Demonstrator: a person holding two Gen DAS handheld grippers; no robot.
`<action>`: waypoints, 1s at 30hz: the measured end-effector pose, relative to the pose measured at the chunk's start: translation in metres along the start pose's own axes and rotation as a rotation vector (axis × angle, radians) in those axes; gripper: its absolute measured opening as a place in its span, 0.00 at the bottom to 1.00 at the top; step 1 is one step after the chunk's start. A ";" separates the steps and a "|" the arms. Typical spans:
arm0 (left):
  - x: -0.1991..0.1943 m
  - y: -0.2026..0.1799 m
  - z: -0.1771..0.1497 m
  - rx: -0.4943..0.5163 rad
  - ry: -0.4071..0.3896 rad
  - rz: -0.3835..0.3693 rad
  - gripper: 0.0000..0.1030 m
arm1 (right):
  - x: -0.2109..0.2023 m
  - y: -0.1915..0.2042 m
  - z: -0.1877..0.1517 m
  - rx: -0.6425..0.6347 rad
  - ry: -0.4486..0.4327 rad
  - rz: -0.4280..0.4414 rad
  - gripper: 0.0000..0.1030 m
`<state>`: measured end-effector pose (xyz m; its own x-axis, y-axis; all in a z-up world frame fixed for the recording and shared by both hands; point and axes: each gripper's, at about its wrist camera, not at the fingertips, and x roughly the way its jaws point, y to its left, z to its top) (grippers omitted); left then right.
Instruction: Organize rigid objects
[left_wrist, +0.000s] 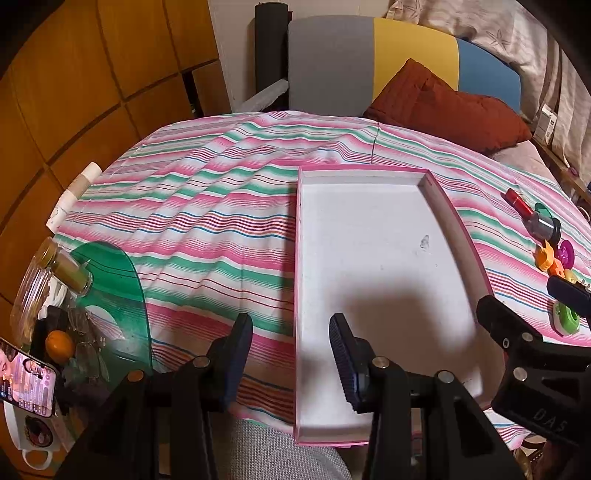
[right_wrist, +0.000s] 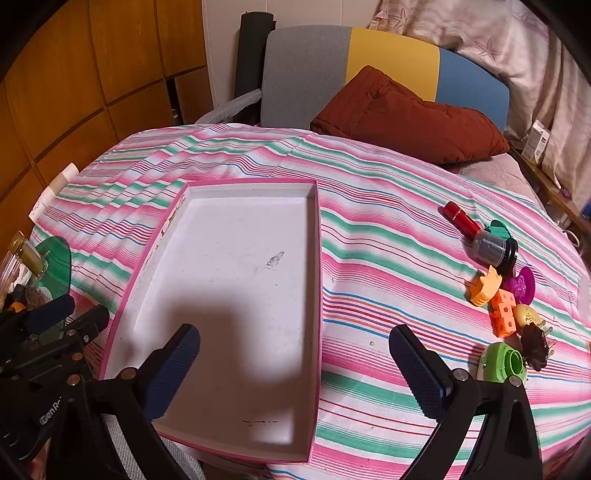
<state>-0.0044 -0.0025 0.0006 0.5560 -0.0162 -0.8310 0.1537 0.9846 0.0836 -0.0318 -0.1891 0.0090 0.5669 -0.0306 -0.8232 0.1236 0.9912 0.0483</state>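
Note:
A shallow white tray with a pink rim (left_wrist: 369, 240) (right_wrist: 229, 258) lies bare on the striped cloth. Right of it sits a cluster of small toys: a red cylinder (right_wrist: 460, 218) (left_wrist: 517, 199), a grey and black cap (right_wrist: 493, 247), an orange cat-shaped piece (right_wrist: 485, 288), a purple disc (right_wrist: 522, 286), an orange cube block (right_wrist: 502, 310), a green ring (right_wrist: 504, 362) (left_wrist: 567, 317) and a dark brown figure (right_wrist: 535, 345). My left gripper (left_wrist: 291, 332) hovers open over the tray's near left rim. My right gripper (right_wrist: 293, 343) stands wide open over the tray's near right rim. Neither holds anything.
A green glass side table (left_wrist: 114, 280) at the left carries a jar (left_wrist: 44, 280), an orange (left_wrist: 59, 345), a phone (left_wrist: 27, 384) and a mug. A rust-red cushion (right_wrist: 406, 118) and a grey, yellow and blue chair back (right_wrist: 351, 62) stand beyond the cloth.

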 end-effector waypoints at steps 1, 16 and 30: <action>0.000 0.000 0.000 -0.001 0.000 -0.003 0.42 | 0.000 0.000 0.000 -0.001 0.002 0.001 1.00; 0.002 0.002 -0.002 -0.002 0.008 -0.001 0.42 | 0.003 0.000 -0.002 0.003 0.015 0.010 1.00; 0.003 0.001 0.000 0.000 0.007 0.002 0.42 | 0.001 -0.002 -0.001 0.003 0.013 0.006 1.00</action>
<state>-0.0027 -0.0012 -0.0024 0.5504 -0.0133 -0.8348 0.1523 0.9847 0.0847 -0.0321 -0.1914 0.0070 0.5572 -0.0229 -0.8301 0.1225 0.9910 0.0548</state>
